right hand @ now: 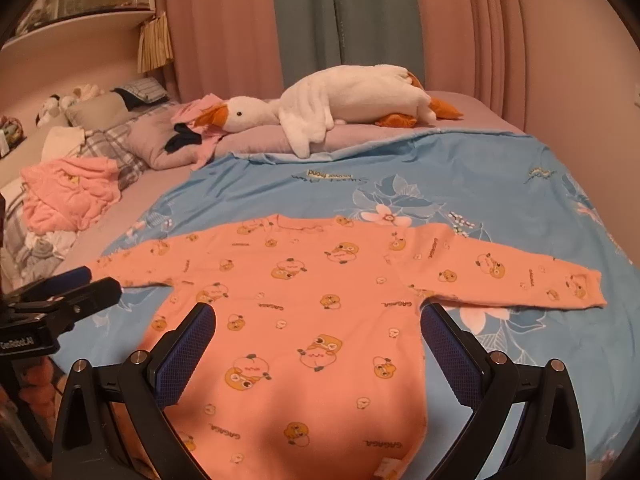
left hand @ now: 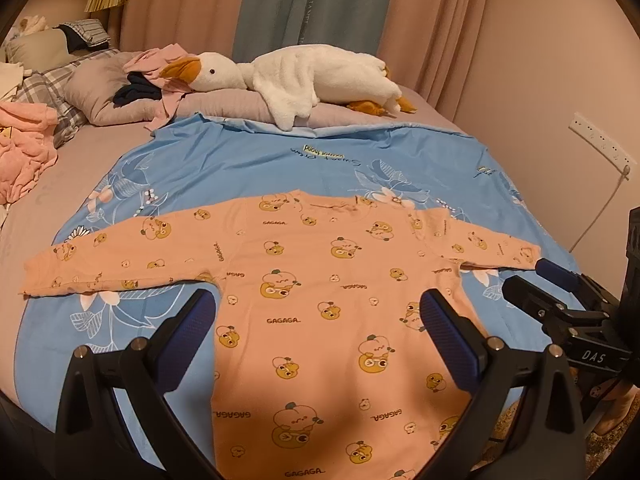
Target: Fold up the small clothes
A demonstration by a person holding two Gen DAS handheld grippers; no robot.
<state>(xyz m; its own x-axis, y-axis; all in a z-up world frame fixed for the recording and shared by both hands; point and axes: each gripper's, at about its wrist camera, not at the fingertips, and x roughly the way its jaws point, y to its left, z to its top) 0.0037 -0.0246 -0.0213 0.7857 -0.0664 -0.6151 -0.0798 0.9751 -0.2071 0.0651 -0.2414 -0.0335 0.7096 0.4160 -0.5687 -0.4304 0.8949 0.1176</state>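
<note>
A small orange long-sleeved shirt with a cartoon duck print lies spread flat on a blue floral sheet, both sleeves stretched out sideways. It also shows in the right wrist view. My left gripper is open and empty, hovering above the shirt's lower body. My right gripper is open and empty, also above the lower body. The right gripper shows at the right edge of the left wrist view, near the right sleeve cuff. The left gripper shows at the left edge of the right wrist view, near the left sleeve.
A white plush goose lies on grey pillows at the bed's far side. A crumpled pink garment sits at the far left. Pink and teal curtains hang behind. A power strip is on the right wall.
</note>
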